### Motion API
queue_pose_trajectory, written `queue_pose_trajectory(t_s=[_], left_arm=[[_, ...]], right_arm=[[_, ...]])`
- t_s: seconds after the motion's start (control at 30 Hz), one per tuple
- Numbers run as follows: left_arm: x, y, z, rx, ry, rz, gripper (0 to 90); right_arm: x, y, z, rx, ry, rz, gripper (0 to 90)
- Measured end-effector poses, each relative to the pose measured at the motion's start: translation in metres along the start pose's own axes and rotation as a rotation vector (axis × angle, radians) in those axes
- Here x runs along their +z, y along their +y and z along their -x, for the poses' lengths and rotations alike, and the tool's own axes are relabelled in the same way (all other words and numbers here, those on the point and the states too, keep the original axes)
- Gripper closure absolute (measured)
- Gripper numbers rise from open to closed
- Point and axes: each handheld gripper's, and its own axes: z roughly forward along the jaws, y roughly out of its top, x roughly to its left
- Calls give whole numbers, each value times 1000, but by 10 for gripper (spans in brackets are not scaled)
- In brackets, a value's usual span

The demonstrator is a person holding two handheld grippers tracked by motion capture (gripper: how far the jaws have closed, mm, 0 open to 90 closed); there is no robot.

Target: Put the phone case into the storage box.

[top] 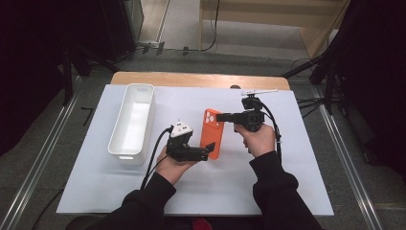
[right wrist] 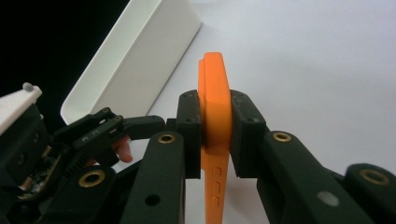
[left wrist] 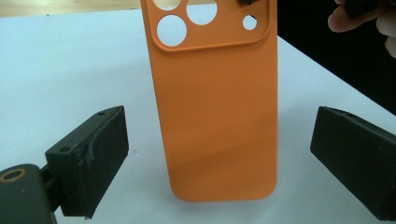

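Between the two grippers, an orange phone case [top: 212, 132] is being held up off the white sheet [top: 287, 191]. The right gripper [right wrist: 215, 125] is clamping its jaws together on the case's camera-cutout end, pads pressing both faces, so the case is standing on edge in the right gripper view. The left gripper [left wrist: 219, 154] is sitting at the opposite, plain end with its jaws standing apart; the case's lower end is lying between them with clear white sheet showing on either side, neither pad touching it.

The case's long axis is running from the right gripper's jaws toward the left gripper's, camera holes pointing to the far side of the table and the plain rounded end pointing back at the person. Beyond the left gripper, on its outer side, a white bin [top: 132, 122] is lying with its long side roughly parallel to the case, well apart from it. Bare sheet is lying open behind both hands toward the near edge, and wider room is lying open past the right gripper's outer side up to the sheet's border
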Motion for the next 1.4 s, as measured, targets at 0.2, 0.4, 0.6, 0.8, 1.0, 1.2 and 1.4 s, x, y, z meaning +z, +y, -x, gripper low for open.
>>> queue_pose_trajectory(t_s=[0.2,0.4,0.6,0.8,1.0,1.2,1.4], left_arm=[[3,2,-6,-14,-37,-88,44],[3,3,-9,-18,-76,-127,44],[3,5,-12,-29,-88,-176,131],[2,8,-14,-22,-98,-212,133],[0,8,-15,-1,-119,-216,178],[0,8,-13,44,-116,-257,221],[0,9,-14,45,-119,-279,222]], right_arm=[[0,0,1,-34,-15,-8,749],[-2,-1,-3,-86,-47,5,749],[-7,-2,-6,-128,-81,32,749],[-13,-4,-7,-165,-111,63,749],[-14,-7,-9,-180,-130,87,749],[-14,-13,-11,-187,-148,108,749],[-14,-19,-13,-229,-162,140,749]])
